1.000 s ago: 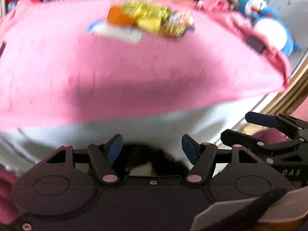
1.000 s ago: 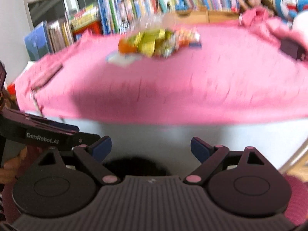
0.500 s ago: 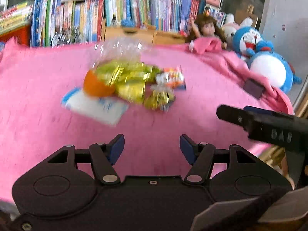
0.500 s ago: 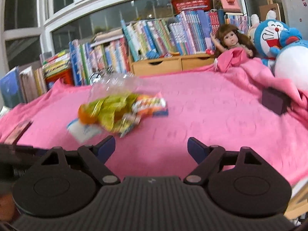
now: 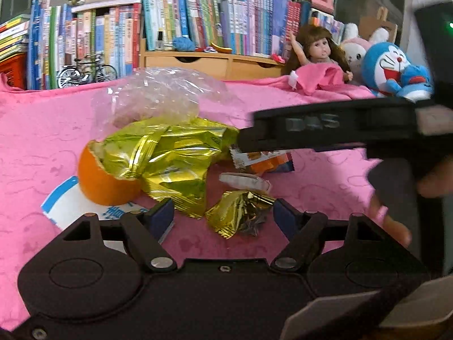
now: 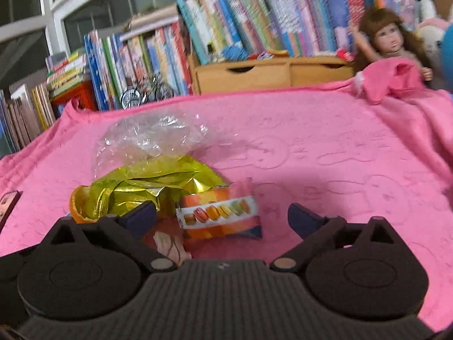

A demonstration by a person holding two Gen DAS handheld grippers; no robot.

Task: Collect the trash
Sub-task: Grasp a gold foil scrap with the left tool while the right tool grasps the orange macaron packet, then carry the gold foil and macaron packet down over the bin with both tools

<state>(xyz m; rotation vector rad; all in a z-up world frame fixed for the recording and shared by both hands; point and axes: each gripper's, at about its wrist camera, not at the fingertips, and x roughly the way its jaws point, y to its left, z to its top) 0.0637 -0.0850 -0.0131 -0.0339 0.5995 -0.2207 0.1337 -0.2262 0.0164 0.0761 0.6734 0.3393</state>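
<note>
A heap of trash lies on the pink blanket [image 5: 42, 130]: a clear plastic bag [image 5: 153, 99], a gold foil wrapper [image 5: 170, 158], an orange peel [image 5: 104, 181], a white and blue packet [image 5: 70, 206], a macaron snack packet [image 6: 218, 218] and a small crumpled gold wrapper [image 5: 240, 215]. My left gripper [image 5: 223, 215] is open, its fingers either side of the small crumpled wrapper. My right gripper [image 6: 222, 216] is open around the macaron packet, and its body [image 5: 325, 130] crosses the left wrist view from the right, over that packet [image 5: 263, 161].
Behind the blanket stand rows of books [image 5: 175, 28], a wooden drawer box [image 5: 215, 62] and a small model bicycle [image 5: 85, 70]. A doll [image 5: 320, 48] and blue plush toys [image 5: 393, 68] sit at the back right. A hand [image 5: 396, 221] holds the right gripper.
Both grippers have come up over the bed edge and closed in on the trash heap. The right gripper now reaches over the macaron packet; both stay open.
</note>
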